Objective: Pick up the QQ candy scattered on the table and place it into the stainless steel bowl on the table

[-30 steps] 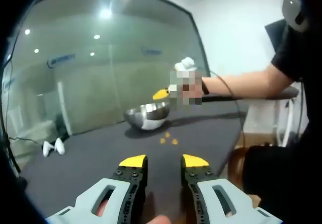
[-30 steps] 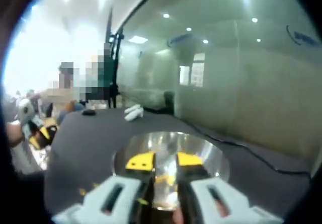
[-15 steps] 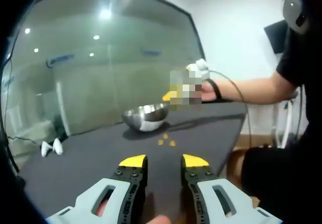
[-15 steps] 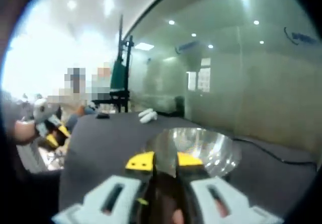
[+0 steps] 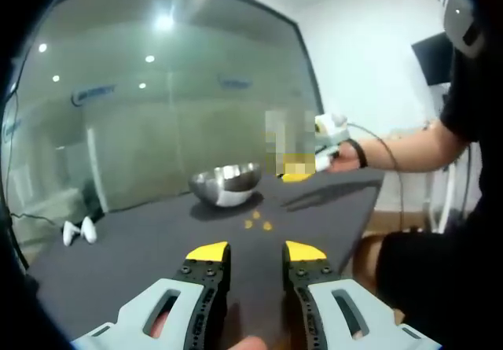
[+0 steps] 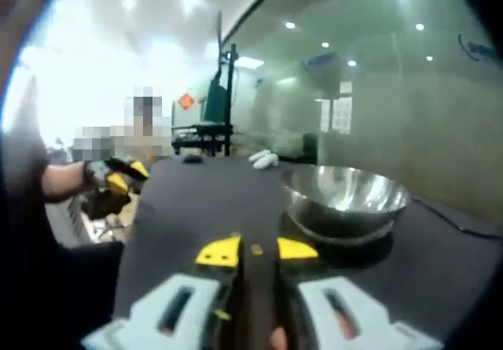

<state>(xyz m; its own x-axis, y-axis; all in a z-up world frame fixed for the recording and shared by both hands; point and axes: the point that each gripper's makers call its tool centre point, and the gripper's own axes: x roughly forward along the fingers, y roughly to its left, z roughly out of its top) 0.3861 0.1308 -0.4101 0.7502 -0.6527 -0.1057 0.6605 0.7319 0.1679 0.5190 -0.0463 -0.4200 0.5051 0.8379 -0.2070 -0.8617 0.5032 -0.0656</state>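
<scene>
In the left gripper view the left gripper point(image 5: 256, 252) stands at 6 o'clock, its yellow-tipped jaws spread with a clear gap and bare table point(image 5: 141, 263) showing between them: released, holding nothing. Ahead of the tips, toward 12 o'clock, a few small yellow candies point(image 5: 258, 222) lie scattered on the dark table. Just beyond them, slightly toward 11 o'clock, sits the bowl point(image 5: 225, 183), upright and shiny, apart from the candies. At about 2 o'clock the right gripper point(image 5: 297, 176) comes in, held by a hand point(image 5: 339, 156) on an outstretched arm; its yellow tips hang near the table's far edge, to the right of the bowl and clear of it. Two small white objects point(image 5: 80, 230) lie at 9 o'clock near the glass wall point(image 5: 157, 106).

In the right gripper view the right gripper point(image 6: 257, 249) rises from 6 o'clock with its yellow tips drawn near each other, only a narrow dark gap between them; nothing can be made out in that gap, so it looks clenched and empty, though the blur leaves little detail. The bowl point(image 6: 346, 200) sits at 2 o'clock from the tips, near them but not touching, resting on the table point(image 6: 196, 200). A small yellow candy point(image 6: 256, 249) seems to lie on the table right at the tips. At 9 o'clock the left gripper point(image 6: 124, 174) shows its yellow tip, held by the person's other hand point(image 6: 94, 173). White objects point(image 6: 264, 159) lie at 12 o'clock on the table's far side.
</scene>
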